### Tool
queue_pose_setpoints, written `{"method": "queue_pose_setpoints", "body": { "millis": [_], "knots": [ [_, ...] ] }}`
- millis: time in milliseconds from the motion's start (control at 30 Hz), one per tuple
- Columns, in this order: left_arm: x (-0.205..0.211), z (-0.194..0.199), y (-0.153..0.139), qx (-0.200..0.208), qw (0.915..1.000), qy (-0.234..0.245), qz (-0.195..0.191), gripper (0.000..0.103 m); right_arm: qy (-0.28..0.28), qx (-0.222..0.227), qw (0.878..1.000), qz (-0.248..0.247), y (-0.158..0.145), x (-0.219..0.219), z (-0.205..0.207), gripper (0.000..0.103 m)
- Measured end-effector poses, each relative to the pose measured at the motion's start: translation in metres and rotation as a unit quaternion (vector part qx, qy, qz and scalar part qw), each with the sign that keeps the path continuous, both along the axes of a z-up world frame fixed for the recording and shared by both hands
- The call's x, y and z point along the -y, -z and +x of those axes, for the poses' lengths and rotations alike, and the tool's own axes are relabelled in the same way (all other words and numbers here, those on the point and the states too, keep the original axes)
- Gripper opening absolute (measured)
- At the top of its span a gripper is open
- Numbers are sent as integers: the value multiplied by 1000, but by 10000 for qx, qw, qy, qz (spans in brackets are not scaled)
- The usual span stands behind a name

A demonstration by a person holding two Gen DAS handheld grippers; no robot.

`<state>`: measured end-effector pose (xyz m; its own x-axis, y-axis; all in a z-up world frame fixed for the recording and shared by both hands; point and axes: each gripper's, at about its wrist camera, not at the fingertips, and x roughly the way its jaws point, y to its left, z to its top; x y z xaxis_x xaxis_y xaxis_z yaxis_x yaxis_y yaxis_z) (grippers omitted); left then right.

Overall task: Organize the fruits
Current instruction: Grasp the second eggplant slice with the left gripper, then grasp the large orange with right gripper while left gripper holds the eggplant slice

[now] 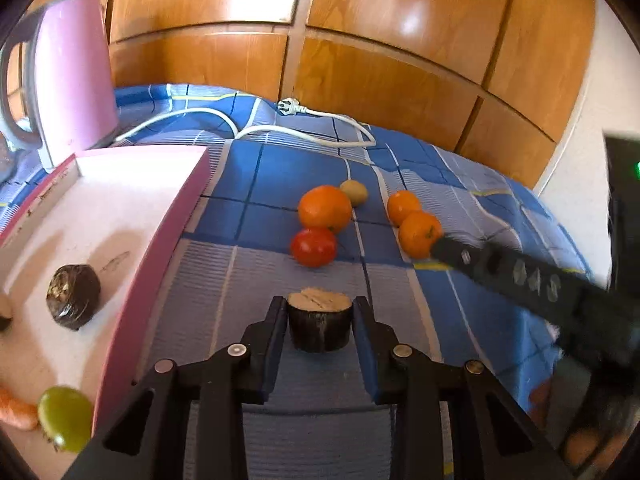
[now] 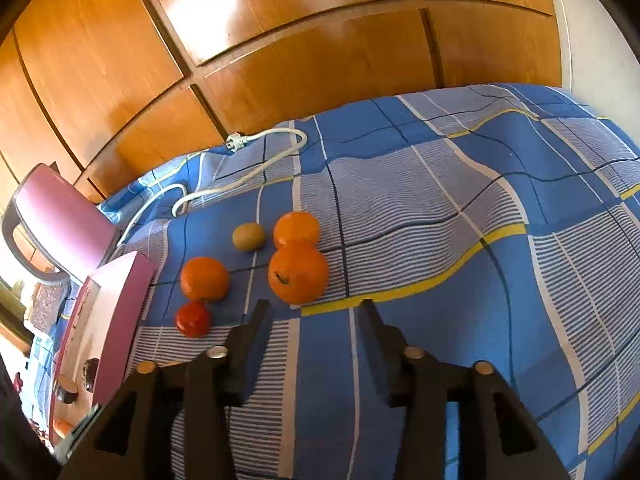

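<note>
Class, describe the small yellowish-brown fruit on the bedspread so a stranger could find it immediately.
Start at the blue checked bedspread and find the cluster of round fruit beside the pink box. The kiwi lies on the cluster's far side, toward the white cable. It alone is dull yellowish-brown and smallest; its neighbours are bright orange or red.

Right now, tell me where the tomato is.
In the left wrist view the tomato lies mid-frame on the blue checked cloth, just below the largest orange, right of the pink-edged tray.
</note>
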<state>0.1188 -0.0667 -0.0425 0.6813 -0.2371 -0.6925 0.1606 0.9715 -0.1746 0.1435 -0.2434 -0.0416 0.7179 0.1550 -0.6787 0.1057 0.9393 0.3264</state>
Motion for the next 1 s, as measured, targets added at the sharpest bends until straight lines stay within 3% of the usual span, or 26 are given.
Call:
{"method": "queue_pose_setpoints", "body": {
  "millis": [100, 433, 500, 600, 1000],
  "knots": [
    [0, 2, 7, -123, 9999, -43, 59, 33, -62, 17, 9999, -79, 1, -5, 5, 52],
    [-10, 3, 10, -142, 9992, -86, -353, 33, -270, 19, 9970, -727, 5, -28, 28, 52],
    [-13, 4, 11, -157, 9986, -111, -490, 33, -268, -79, 9971, -715, 8, -28, 33, 52],
    [-17, 4, 12, -176, 9973, -165, -698, 33, -200, -232, 9973, -661, 14, -24, 38, 38],
    [-18, 0, 11, -134, 9976, -142, -671, 33, -264, -196, 9989, -329, 18, -16, 37, 38]
  ]
}}
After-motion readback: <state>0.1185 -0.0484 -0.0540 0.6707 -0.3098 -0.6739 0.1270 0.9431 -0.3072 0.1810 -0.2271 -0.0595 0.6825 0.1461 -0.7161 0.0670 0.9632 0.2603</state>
